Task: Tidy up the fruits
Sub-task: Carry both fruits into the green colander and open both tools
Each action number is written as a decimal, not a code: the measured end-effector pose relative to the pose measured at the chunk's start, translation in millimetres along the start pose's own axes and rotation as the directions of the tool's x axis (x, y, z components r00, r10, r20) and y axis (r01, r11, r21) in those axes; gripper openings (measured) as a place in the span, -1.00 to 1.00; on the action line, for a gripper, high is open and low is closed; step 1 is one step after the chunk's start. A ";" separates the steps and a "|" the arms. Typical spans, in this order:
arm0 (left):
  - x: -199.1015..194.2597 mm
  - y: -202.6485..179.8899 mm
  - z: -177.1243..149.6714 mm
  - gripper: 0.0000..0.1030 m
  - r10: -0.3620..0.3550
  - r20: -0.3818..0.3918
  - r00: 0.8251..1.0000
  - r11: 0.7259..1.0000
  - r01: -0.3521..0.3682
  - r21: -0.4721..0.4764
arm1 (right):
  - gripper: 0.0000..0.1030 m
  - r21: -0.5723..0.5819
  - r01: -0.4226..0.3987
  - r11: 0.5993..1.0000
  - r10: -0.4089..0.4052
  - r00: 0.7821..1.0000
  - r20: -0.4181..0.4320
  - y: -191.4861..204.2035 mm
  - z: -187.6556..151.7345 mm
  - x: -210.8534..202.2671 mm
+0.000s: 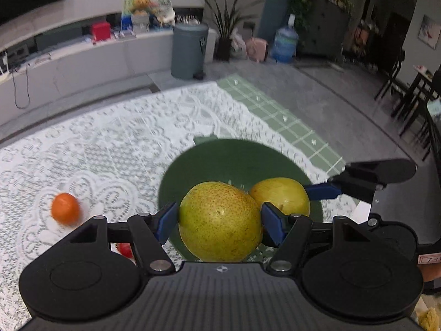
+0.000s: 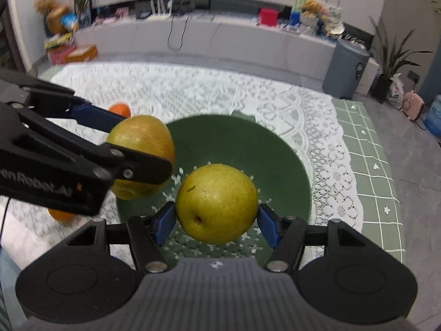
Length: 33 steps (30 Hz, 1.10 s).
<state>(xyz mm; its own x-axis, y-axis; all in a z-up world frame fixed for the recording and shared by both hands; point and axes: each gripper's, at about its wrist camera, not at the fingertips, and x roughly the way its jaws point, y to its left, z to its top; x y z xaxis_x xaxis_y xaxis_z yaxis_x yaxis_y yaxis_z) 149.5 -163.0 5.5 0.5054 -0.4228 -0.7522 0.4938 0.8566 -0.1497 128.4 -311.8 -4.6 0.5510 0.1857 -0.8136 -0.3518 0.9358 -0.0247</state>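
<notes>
We hold: left gripper [image 1: 219, 222] clamped on speckled yellow-green pear [image 1: 219, 222] | right gripper [image 2: 217, 216] clamped on round yellow pear [image 2: 217, 202] | both over dark green bowl [image 2: 275, 160] — orange tangerine [image 1: 65, 208] at 9 o'clock on lace tablecloth [image 1: 110, 143].

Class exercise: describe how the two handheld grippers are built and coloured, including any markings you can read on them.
Both look alike. The left gripper and right gripper each have a ribbed dark grey body flanked by two round black discs, black linkage arms with silver pins, and blue finger pads. A small white crosshair mark sits on each body. White lettering ending "Robot.AI" runs along the left gripper's side, seen from the right wrist.
</notes>
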 end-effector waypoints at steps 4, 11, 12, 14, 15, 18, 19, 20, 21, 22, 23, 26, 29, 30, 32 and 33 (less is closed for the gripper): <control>16.2 3.9 0.6 0.48 -0.010 -0.062 0.998 1.000 0.011 0.011 | 0.20 -0.083 -0.012 0.996 0.007 0.998 -0.056 4.7 4.1 13.7; 37.1 11.0 -0.3 0.49 -0.033 -0.145 0.989 0.999 0.036 0.019 | 0.20 -0.130 -0.045 0.990 0.027 0.990 -0.137 0.9 8.2 37.2; 39.8 11.6 -0.6 0.49 -0.034 -0.154 0.987 0.999 0.038 0.021 | 0.20 -0.131 -0.049 0.990 0.029 0.989 -0.146 -0.1 8.0 39.9; 44.5 11.6 -1.4 0.49 -0.042 -0.172 0.984 0.998 0.048 0.030 | 0.20 -0.136 -0.055 0.989 0.032 0.986 -0.165 -0.2 7.9 44.4; 45.6 10.3 -1.0 0.49 -0.043 -0.178 0.983 0.998 0.051 0.040 | 0.20 -0.139 -0.059 0.988 0.034 0.984 -0.174 0.5 8.6 46.8; 47.9 4.7 -0.5 0.49 -0.027 -0.184 0.983 0.996 0.043 0.083 | 0.20 -0.136 -0.082 0.987 0.054 0.979 -0.199 -1.7 8.3 52.7; 49.1 4.7 -0.4 0.49 -0.022 -0.188 0.982 0.995 0.039 0.087 | 0.20 -0.128 -0.089 0.988 0.061 0.977 -0.205 -3.1 8.7 54.0; 50.0 5.0 0.0 0.49 -0.020 -0.194 0.981 0.995 0.038 0.089 | 0.20 -0.124 -0.094 0.988 0.066 0.975 -0.212 -4.3 9.0 55.5; 52.2 5.5 0.9 0.49 -0.021 -0.203 0.979 0.995 0.040 0.088 | 0.20 -0.121 -0.099 0.988 0.070 0.973 -0.221 -5.5 9.3 57.3; 53.4 6.1 1.3 0.49 -0.024 -0.212 0.977 0.995 0.043 0.085 | 0.20 -0.117 -0.107 0.987 0.078 0.971 -0.226 -6.9 9.6 58.2; 53.9 6.5 1.9 0.49 -0.029 -0.219 0.975 0.996 0.047 0.080 | 0.20 -0.112 -0.111 0.988 0.083 0.970 -0.230 -8.1 8.8 58.7; 56.7 6.3 4.2 0.49 -0.028 -0.236 0.971 0.996 0.048 0.076 | 0.20 -0.102 -0.117 0.988 0.090 0.967 -0.239 -10.9 8.4 59.4; 57.6 5.9 6.5 0.49 -0.025 -0.248 0.968 0.996 0.045 0.075 | 0.21 -0.098 -0.118 0.988 0.091 0.964 -0.250 -12.1 9.1 60.2; 58.3 6.3 6.7 0.49 -0.026 -0.251 0.968 0.996 0.045 0.071 | 0.21 -0.099 -0.118 0.988 0.089 0.963 -0.255 -11.9 9.7 60.4; 60.0 7.0 6.5 0.49 -0.032 -0.258 0.966 0.997 0.050 0.063 | 0.22 -0.103 -0.119 0.988 0.088 0.959 -0.269 -11.4 11.0 60.3; 60.9 6.7 6.4 0.49 -0.026 -0.261 0.965 0.997 0.045 0.066 | 0.22 -0.104 -0.120 0.987 0.087 0.958 -0.274 -11.2 11.2 60.0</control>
<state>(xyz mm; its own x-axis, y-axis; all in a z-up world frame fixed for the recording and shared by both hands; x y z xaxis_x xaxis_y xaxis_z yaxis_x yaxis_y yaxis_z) 188.2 -184.9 -37.2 0.2902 -0.3531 -0.8895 0.5614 0.8155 -0.1405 173.8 -307.9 -46.7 0.2894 0.1774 -0.9406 -0.4919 0.8705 0.0128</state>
